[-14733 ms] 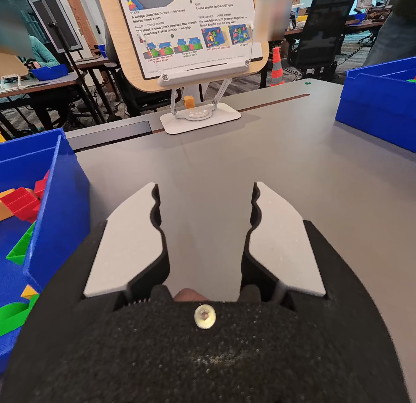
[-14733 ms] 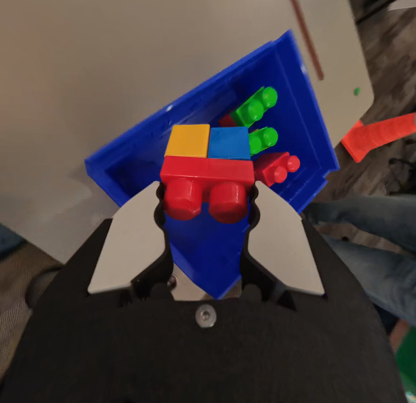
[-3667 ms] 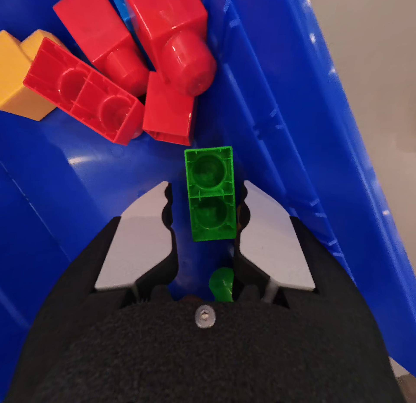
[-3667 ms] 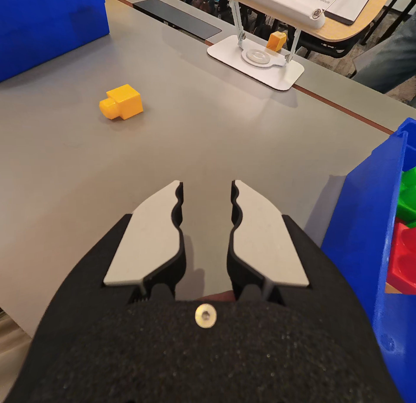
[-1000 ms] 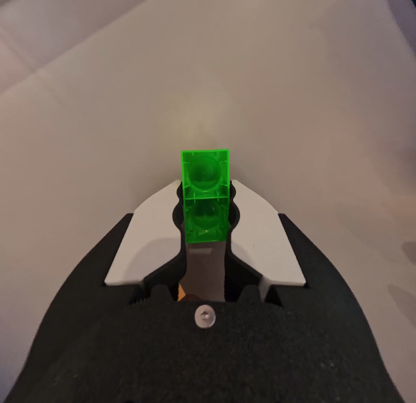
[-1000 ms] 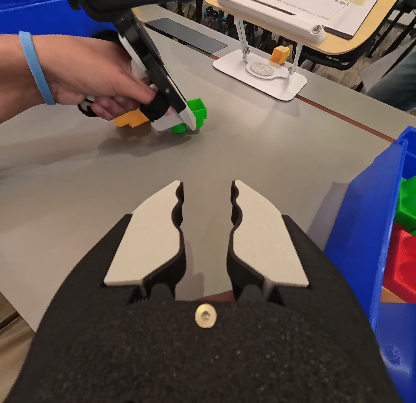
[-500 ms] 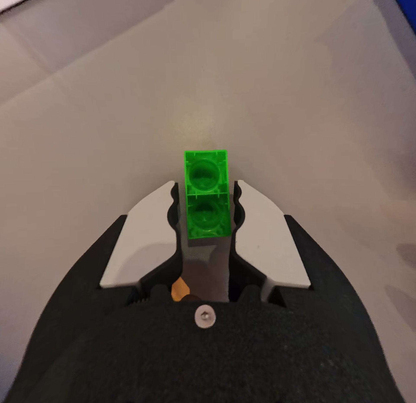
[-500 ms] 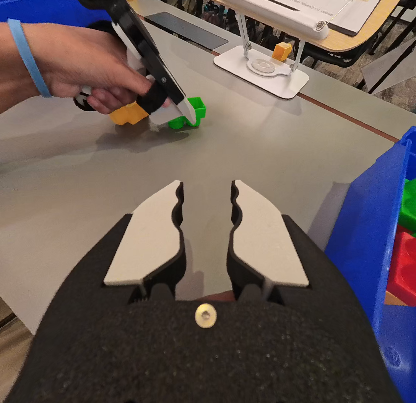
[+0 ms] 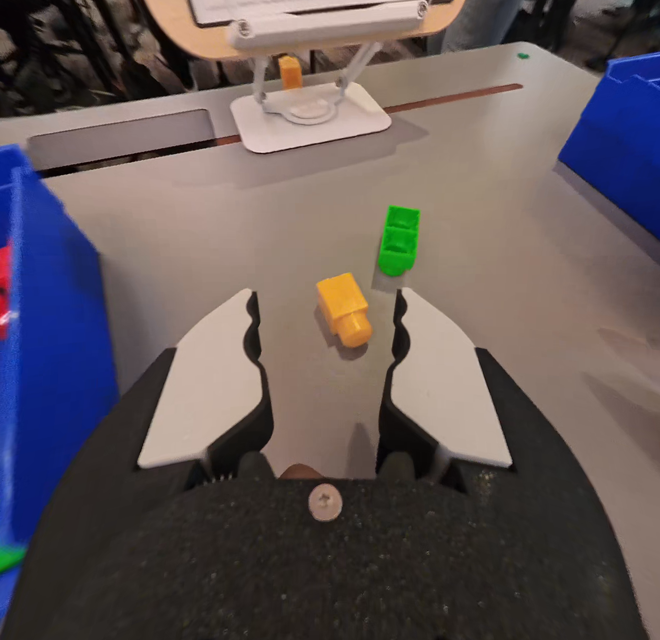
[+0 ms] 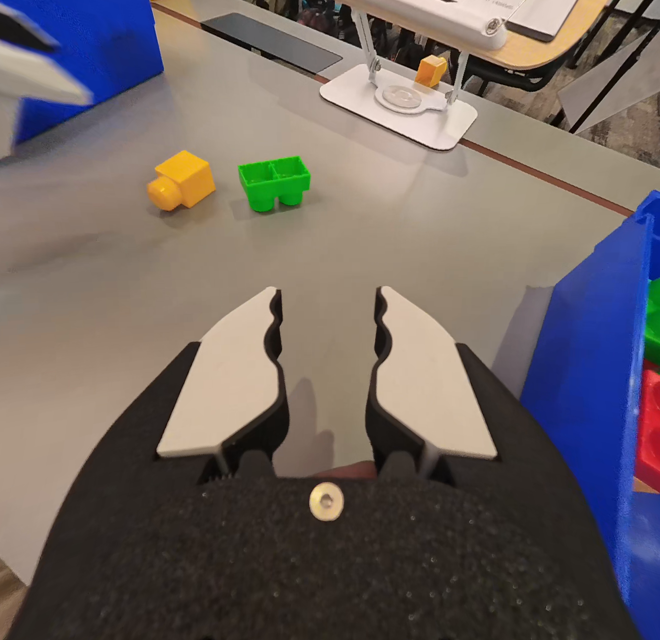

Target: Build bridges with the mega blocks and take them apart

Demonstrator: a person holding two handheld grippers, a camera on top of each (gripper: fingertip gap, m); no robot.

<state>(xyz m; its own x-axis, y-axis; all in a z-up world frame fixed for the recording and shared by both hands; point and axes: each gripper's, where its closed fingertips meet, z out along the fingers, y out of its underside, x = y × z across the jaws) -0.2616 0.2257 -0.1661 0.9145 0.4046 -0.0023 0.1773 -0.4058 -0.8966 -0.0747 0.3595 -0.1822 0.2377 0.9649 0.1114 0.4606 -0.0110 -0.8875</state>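
With my left claw (image 9: 324, 294) gaping empty above the table (image 9: 482, 230), where the yellow one-stud block (image 9: 343, 308) lay on its side beside the seemingly studs-down green two-stud block (image 9: 398, 240), I judged righting the yellow block the wise first move.

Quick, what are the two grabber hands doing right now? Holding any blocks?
Left gripper: open, holding nothing; the yellow block just lies on the table between its fingertips.
Right gripper: open, empty.
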